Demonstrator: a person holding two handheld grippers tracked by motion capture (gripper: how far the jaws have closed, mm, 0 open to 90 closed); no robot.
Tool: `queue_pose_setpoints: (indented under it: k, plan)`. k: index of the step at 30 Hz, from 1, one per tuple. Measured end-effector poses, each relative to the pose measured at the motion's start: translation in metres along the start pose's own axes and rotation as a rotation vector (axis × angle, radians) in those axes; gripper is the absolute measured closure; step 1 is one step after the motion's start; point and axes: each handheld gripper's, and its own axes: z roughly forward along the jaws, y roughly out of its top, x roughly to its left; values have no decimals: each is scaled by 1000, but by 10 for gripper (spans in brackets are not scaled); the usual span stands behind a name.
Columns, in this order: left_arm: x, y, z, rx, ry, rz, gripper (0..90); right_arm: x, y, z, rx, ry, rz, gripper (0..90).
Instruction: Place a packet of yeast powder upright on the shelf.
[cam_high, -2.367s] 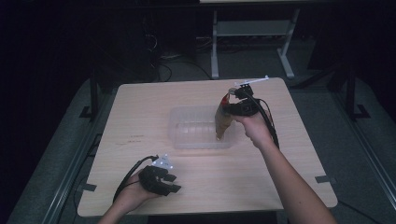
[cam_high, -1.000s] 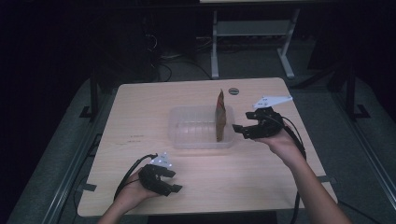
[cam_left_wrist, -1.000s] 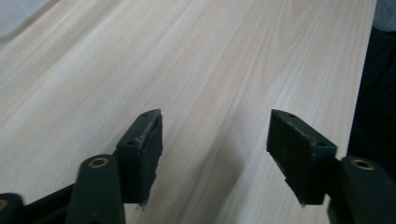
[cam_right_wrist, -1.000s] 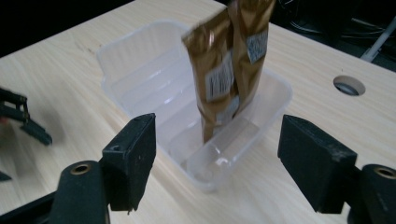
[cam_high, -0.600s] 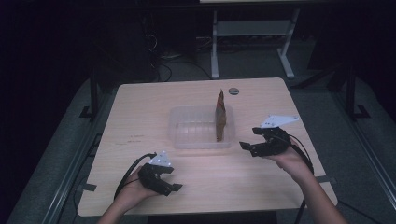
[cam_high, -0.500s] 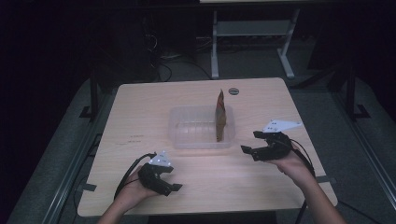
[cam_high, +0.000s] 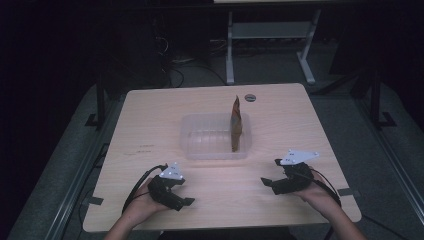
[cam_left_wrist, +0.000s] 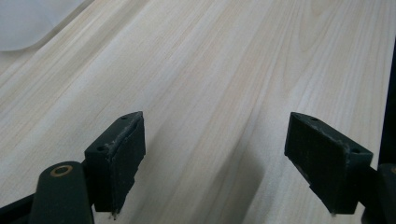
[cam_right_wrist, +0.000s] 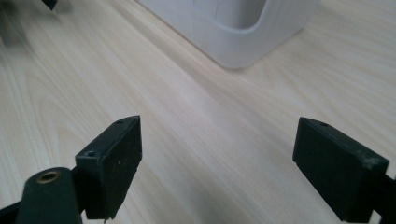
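Left tongs (cam_high: 186, 201): spread, nothing between, low over table (cam_high: 150, 120).
Right tongs (cam_high: 265, 182): just opened wide, nothing between.
Tub (cam_high: 207, 142): mid-table, holds brown packet (cam_high: 236, 122) upright at right wall.
Disc (cam_high: 250, 97): beyond tub.

The high view is dim at its edges, the floor and background sunk in near-black; light falls from above onto the pale surface (cam_high: 150, 120), which alone looks bright; soft shadows lie under each hand-held gripper in both gripper views; the right gripper view blurs at its upper left corner; the wood grain nearby is sharp; no glare.
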Motion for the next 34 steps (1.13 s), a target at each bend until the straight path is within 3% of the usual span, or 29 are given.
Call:
queue_pose_setpoints:
  k: [10, 20, 27, 28, 34]
  plan:
    - [2, -1, 3, 16, 12, 49, 202, 0, -10, 8, 25, -9, -8, 139]
    - [4, -2, 4, 10, 14, 42, 209, 1, -10, 13, 43, -19, -21, 136]
    - [4, -1, 4, 16, 18, 61, 214, 1, -9, 12, 36, -24, -17, 136]
    - [3, -1, 4, 10, 15, 47, 215, 1, -9, 12, 32, -25, -16, 137]
    - [3, 0, 5, 13, 13, 68, 215, 1, -8, 11, 23, -24, -13, 136]
